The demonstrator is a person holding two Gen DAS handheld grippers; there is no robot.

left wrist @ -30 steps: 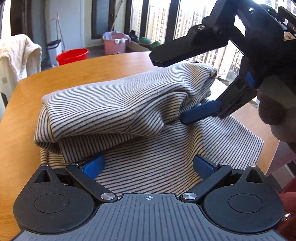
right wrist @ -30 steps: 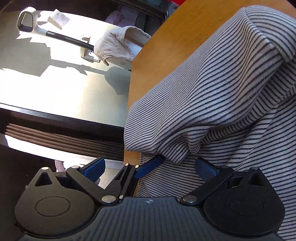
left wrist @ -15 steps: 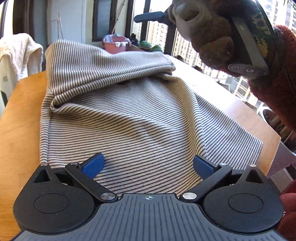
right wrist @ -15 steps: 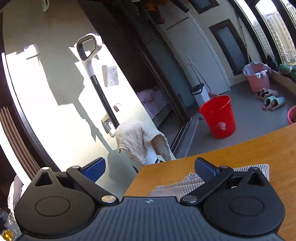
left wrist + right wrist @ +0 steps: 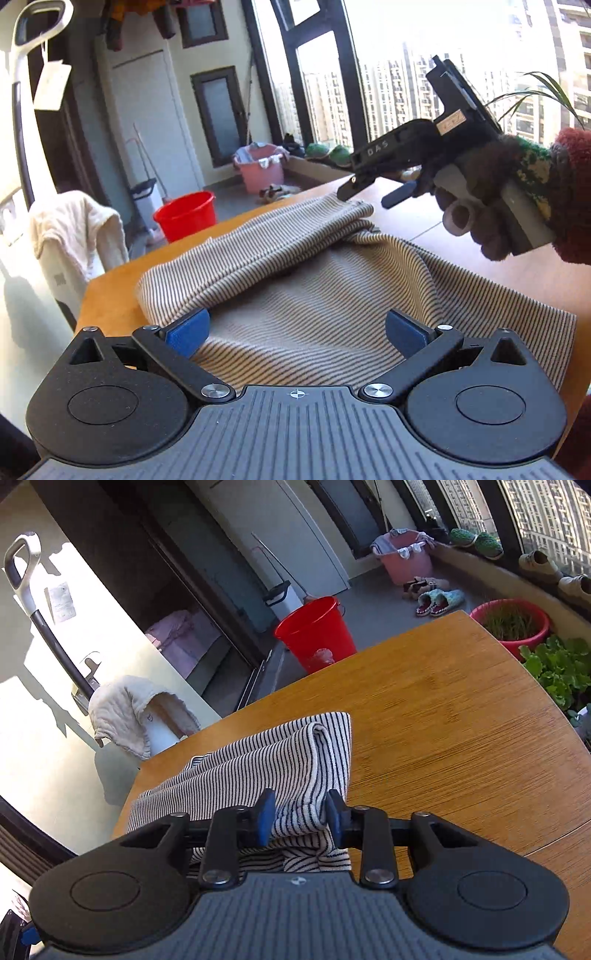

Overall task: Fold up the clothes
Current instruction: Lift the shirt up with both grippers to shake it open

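Note:
A striped beige-and-black garment (image 5: 314, 280) lies on the wooden table (image 5: 110, 306), its far part folded over into a thick roll. My left gripper (image 5: 295, 332) is open, low over the garment's near part, holding nothing. My right gripper (image 5: 301, 818) has narrowed its blue pads around the garment's folded far corner (image 5: 295, 760), with cloth bunched between the fingers. In the left wrist view the right gripper (image 5: 369, 192) hovers at that far right corner, held by a gloved hand.
A white towel (image 5: 77, 229) hangs over something off the table's left side. A red bucket (image 5: 184, 216), a pink basket (image 5: 260, 171) and slippers (image 5: 439, 602) stand on the floor beyond. Potted plants (image 5: 554, 664) sit past the table's far right edge.
The right gripper swung up and away from the cloth, then came down on the folded far corner and closed in on it. The garment's fold now lies farther back. The left gripper stayed open.

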